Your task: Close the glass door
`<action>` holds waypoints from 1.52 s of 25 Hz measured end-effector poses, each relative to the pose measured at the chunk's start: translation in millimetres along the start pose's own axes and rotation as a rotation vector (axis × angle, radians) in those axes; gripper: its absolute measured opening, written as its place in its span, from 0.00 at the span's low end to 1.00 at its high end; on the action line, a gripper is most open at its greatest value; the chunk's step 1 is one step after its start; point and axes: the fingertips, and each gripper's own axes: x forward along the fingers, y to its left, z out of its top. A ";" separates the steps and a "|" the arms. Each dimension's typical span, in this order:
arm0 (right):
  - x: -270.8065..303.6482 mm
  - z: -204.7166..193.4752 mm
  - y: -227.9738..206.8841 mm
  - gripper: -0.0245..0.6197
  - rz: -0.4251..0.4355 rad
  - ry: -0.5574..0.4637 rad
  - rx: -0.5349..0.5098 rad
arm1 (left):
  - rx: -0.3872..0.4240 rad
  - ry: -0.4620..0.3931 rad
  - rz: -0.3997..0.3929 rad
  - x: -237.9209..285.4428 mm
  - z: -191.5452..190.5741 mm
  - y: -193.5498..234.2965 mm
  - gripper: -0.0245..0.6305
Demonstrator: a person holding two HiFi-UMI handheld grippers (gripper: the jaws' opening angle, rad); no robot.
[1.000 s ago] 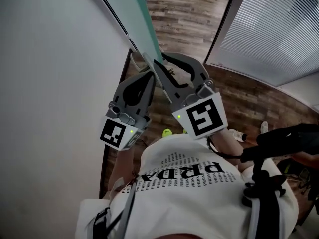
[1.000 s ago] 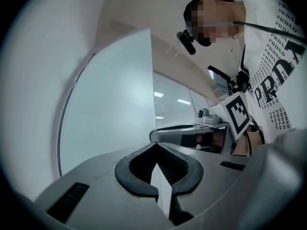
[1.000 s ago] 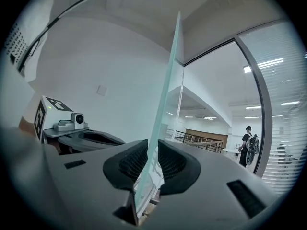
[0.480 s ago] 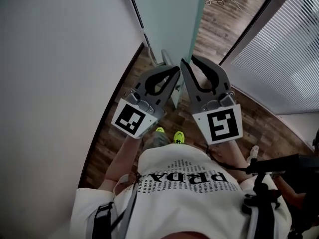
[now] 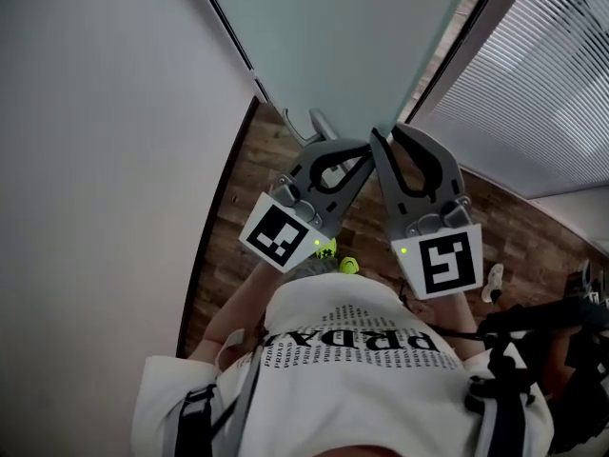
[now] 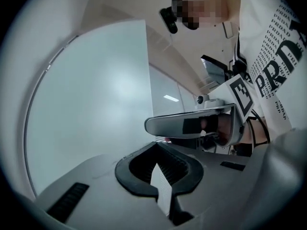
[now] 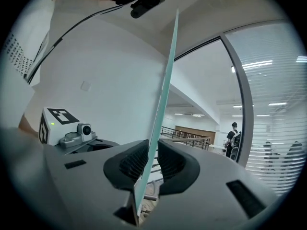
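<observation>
The glass door [image 5: 343, 36] fills the top of the head view as a pale green pane, with a metal handle [image 5: 319, 124] near its lower edge. My right gripper [image 5: 383, 143] is shut on the door's edge; in the right gripper view the thin green edge [image 7: 165, 95] runs straight between the ribbed pads of that gripper [image 7: 149, 166]. My left gripper [image 5: 358, 154] is shut beside it, tips close to the right one. In the left gripper view the door's face [image 6: 91, 104] is at left and the shiny handle [image 6: 187, 123] lies just beyond the left gripper [image 6: 160, 195].
A white wall [image 5: 95, 160] runs along the left. Dark wood floor [image 5: 243, 217] lies below. A glazed wall with blinds [image 5: 542, 84] stands at right. Through the doorway a railing and a distant person [image 7: 233, 138] show. My yellow-green shoes [image 5: 328, 248] are underfoot.
The door has swung, so that its face now fills the top of the head view instead of showing as a thin edge. Both grippers have moved up and right with it.
</observation>
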 end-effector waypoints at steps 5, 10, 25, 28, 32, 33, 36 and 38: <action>6.6 -10.0 -58.8 0.12 -0.079 0.023 0.013 | 0.007 0.009 -0.097 58.5 -0.1 6.1 0.04; 7.9 -10.0 -67.4 0.12 -0.095 0.034 0.012 | 0.020 -0.007 -0.128 69.0 3.0 5.7 0.04; 21.3 -66.3 -141.6 0.12 -0.001 0.000 0.017 | 0.009 0.021 -0.045 152.1 -46.4 17.8 0.04; 20.8 -80.6 -154.3 0.12 0.001 0.001 0.018 | 0.018 0.016 -0.043 167.3 -58.1 16.3 0.04; 24.3 -84.3 -194.1 0.12 -0.025 0.002 0.035 | 0.033 0.001 -0.078 207.1 -53.9 21.9 0.04; 25.4 -85.9 -202.1 0.12 -0.033 0.010 0.042 | 0.025 0.003 -0.091 214.5 -54.1 23.9 0.04; 29.0 -90.9 -212.4 0.12 -0.053 0.017 0.032 | 0.006 -0.015 -0.123 224.5 -57.0 29.0 0.04; 29.1 -95.4 -211.1 0.12 -0.070 0.016 0.023 | 0.028 -0.042 -0.148 225.9 -59.4 27.1 0.04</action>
